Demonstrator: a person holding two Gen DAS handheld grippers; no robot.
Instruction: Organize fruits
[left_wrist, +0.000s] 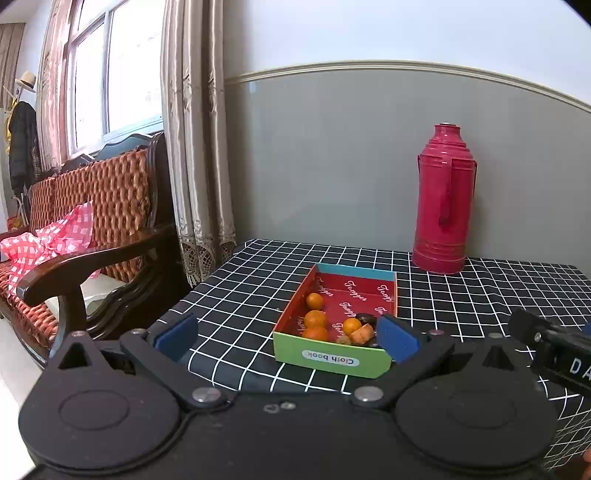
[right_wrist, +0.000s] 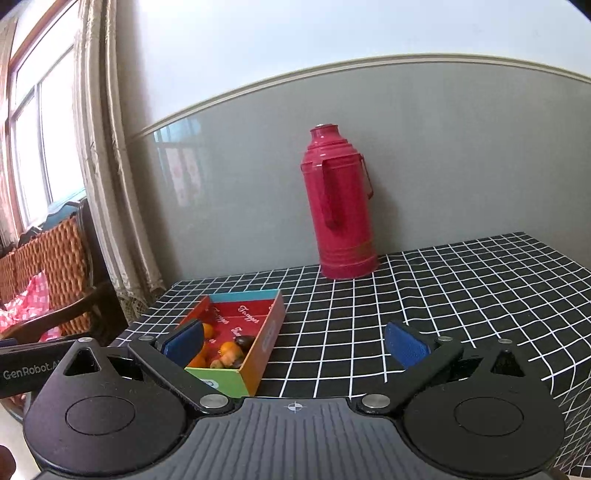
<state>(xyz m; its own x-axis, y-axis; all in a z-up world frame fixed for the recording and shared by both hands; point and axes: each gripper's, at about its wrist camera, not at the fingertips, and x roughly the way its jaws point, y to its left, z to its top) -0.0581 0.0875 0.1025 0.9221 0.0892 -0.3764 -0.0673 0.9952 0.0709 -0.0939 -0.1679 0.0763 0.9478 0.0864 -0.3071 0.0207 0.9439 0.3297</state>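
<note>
- In the right wrist view, the left blue pad (right_wrist: 184, 341) of the right tongs (right_wrist: 295, 345) covers the near-left fruit in the box (right_wrist: 271, 334).
- In the left wrist view, the right pad (left_wrist: 397, 338) of the left tongs (left_wrist: 286, 334) hides the box's near-right corner and part of a dark fruit (left_wrist: 365, 318).
- The small brownish piece (left_wrist: 344, 340) is too small to identify.
- The counter (right_wrist: 461, 295) is cut off at the right edge.

Your right claw (right_wrist: 295, 345): jaws spread, empty | fruit box (right_wrist: 271, 332): on checkered desk (right_wrist: 443, 295), ahead-left of you | red thermos (right_wrist: 341, 210): upright by wall
</note>
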